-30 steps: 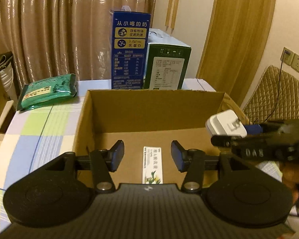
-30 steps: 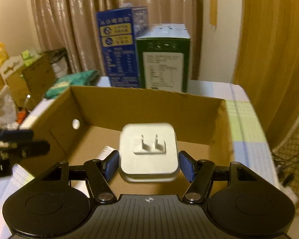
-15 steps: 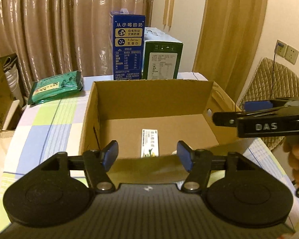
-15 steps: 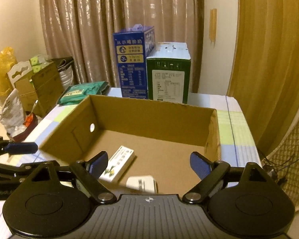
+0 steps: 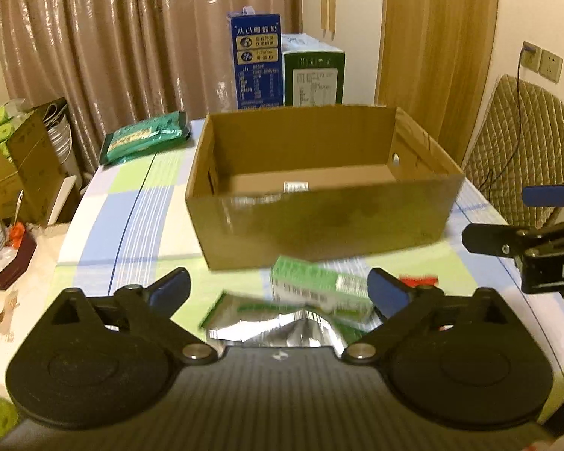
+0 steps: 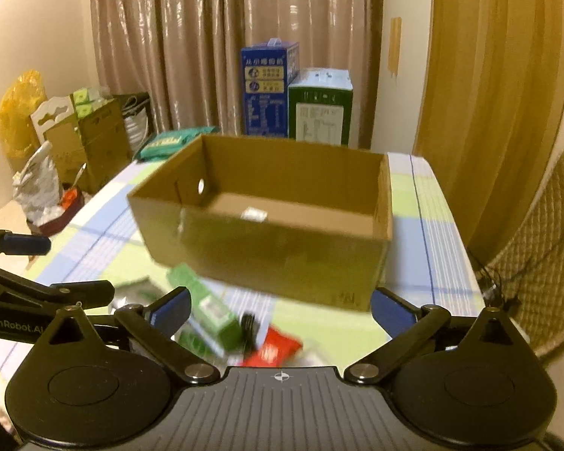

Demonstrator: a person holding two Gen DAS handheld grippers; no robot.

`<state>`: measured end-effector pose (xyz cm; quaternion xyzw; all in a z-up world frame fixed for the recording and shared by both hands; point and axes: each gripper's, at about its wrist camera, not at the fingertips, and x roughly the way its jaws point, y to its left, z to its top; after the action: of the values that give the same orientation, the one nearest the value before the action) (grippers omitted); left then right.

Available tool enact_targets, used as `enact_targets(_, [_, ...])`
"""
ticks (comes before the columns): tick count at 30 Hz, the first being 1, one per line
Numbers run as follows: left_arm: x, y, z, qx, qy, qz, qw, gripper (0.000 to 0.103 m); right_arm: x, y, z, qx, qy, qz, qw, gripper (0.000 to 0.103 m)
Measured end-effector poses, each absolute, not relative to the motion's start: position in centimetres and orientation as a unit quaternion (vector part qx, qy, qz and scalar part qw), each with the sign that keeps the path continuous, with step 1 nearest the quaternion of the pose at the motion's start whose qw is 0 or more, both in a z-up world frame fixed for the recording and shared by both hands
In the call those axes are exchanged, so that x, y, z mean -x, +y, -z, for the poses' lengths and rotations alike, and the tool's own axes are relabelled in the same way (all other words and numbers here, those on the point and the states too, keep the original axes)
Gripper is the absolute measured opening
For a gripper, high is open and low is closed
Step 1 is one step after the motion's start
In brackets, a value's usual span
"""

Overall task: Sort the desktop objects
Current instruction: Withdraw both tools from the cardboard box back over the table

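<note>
An open cardboard box (image 5: 319, 225) (image 6: 274, 251) stands mid-table with a small white packet (image 5: 296, 186) on its floor. In front of it lie a green box (image 5: 312, 285) (image 6: 210, 308), a silver foil pouch (image 5: 278, 325) and a red packet (image 5: 419, 280) (image 6: 272, 349). My left gripper (image 5: 278, 289) hangs above the green box and the pouch, its jaws opening wide and gripping nothing. My right gripper (image 6: 282, 306) is above the red packet, its jaws also opening, nothing pressed between them. Each shows in the other's view: right gripper (image 5: 515, 218), left gripper (image 6: 60, 267).
A tall blue carton (image 5: 255, 62) and a green carton (image 5: 314, 75) stand behind the box. A green pouch (image 5: 146, 139) lies at the back left of the checked tablecloth. Stacked boxes (image 5: 18, 165) sit left of the table, a quilted chair (image 5: 526, 150) to the right.
Both grippers drew back from over the box toward the table's near side and opened wider. The right one let go of the white charger, which dropped into the box.
</note>
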<state>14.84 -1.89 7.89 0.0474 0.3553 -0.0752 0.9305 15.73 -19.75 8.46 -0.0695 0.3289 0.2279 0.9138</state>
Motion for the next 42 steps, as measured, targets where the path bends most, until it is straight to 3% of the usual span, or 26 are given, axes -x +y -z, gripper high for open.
enact_targets(14, [-8.4,-1.6,-4.9,-0.041,0.385,0.060,0.920,0.102,-10.4,-20.7,-5.1,0.053,0.359,-0.220,0.905,0.101])
enact_targets(42, [-8.0,-2.4,-2.2,-0.034,0.419,0.064,0.905,0.102,-9.5,-22.1,-1.5,0.040,0.394,-0.206,0.895,0.101])
